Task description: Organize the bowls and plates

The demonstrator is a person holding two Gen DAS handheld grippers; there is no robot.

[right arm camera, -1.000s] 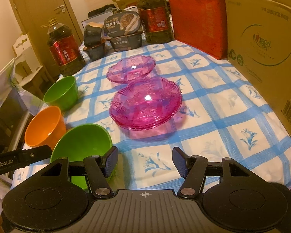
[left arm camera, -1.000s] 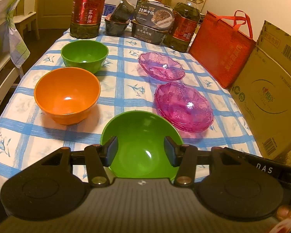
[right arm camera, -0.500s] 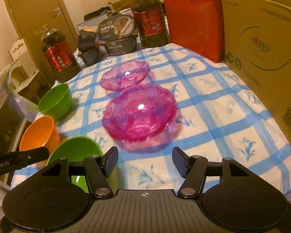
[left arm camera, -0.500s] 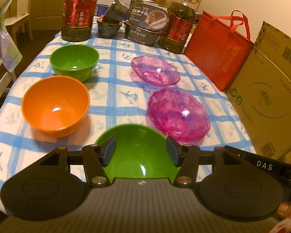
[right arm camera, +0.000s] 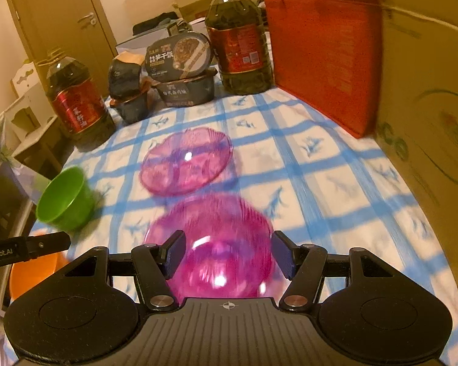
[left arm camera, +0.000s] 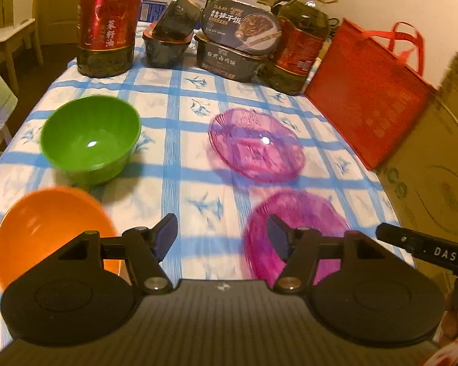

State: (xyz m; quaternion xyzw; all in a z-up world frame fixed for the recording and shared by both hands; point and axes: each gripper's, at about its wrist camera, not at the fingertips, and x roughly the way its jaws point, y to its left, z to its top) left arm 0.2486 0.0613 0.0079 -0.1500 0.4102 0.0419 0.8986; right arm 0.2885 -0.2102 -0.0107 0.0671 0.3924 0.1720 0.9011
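On the blue-checked tablecloth (left arm camera: 174,183) stand a green bowl (left arm camera: 90,140), an orange bowl (left arm camera: 49,231), a far pink glass plate (left arm camera: 255,145) and a near stack of pink plates (left arm camera: 293,222). My left gripper (left arm camera: 221,236) is open and empty above the cloth between the orange bowl and the near pink stack. My right gripper (right arm camera: 227,253) is open and empty, right over the near pink stack (right arm camera: 216,244). The far pink plate (right arm camera: 186,160), the green bowl (right arm camera: 65,199) and an edge of the orange bowl (right arm camera: 30,277) also show in the right wrist view. The second green bowl is out of view.
Two big oil bottles (left arm camera: 107,24) (left arm camera: 296,45) and dark food boxes (left arm camera: 229,48) line the far edge. A red bag (left arm camera: 366,91) and a cardboard box (left arm camera: 433,177) stand along the right side. A chair (left arm camera: 3,48) is off the table's left.
Both grippers have moved forward over the table. The near green bowl has passed out of view beneath the left gripper. The near pink stack now lies under the right gripper's fingers.
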